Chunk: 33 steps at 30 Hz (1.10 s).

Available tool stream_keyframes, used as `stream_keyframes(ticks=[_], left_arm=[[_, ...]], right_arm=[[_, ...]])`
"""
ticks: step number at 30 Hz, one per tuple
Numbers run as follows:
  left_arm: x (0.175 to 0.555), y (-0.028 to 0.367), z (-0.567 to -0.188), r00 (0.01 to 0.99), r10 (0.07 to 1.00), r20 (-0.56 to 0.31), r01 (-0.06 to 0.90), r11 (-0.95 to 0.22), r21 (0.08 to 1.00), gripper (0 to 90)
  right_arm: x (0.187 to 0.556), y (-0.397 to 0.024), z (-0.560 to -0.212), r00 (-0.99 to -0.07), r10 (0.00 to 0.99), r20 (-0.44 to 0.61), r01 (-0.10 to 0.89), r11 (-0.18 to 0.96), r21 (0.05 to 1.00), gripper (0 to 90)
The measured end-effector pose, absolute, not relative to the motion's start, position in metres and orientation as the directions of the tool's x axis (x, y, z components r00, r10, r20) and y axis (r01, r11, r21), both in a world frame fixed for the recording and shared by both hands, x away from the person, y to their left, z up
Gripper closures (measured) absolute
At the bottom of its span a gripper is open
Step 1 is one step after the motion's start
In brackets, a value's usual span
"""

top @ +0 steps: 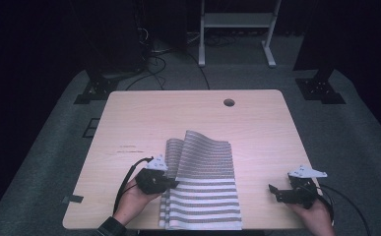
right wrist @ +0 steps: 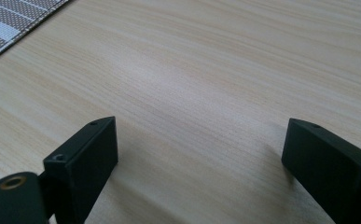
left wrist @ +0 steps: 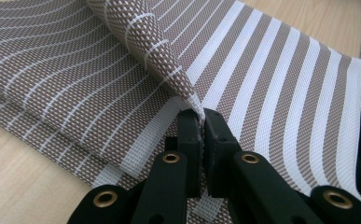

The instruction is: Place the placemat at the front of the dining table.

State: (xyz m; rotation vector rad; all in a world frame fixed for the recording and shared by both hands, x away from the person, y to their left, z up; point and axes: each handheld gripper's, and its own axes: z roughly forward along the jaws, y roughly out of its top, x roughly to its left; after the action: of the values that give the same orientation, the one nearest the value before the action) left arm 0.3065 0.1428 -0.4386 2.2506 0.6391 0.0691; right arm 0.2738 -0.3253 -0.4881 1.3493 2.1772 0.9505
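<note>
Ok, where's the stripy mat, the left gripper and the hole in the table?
stripy mat (top: 205, 182): high view, middle of its top layer.
left gripper (left wrist: 201, 122): left gripper view, jaws pinching the mat's corner.
hole (top: 229, 103): high view, its centre.

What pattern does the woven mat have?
Brown woven mat with white stripes; clearest in the left gripper view.

A pale wooden table (top: 143, 118) carries the work; a round cable hole (top: 229, 103) sits near its far edge, right of the middle; a dark tab (top: 73, 199) sticks out at its near left corner; beyond the far edge, on grey carpet (top: 40, 162), stand a white frame (top: 237, 22) and loose black cables (top: 153, 64).
</note>
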Motion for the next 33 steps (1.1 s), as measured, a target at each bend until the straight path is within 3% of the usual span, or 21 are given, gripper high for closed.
stream_keyframes(ticks=[33], left_arm=[[0.345, 0.098, -0.41, 0.88, 0.449, -0.155, 0.393, -0.507, 0.767, 87.5]], right_arm=[[0.274, -0.325, -0.488, -0.45, 0.893, 0.012, 0.616, 0.3, 0.729, 9.4]])
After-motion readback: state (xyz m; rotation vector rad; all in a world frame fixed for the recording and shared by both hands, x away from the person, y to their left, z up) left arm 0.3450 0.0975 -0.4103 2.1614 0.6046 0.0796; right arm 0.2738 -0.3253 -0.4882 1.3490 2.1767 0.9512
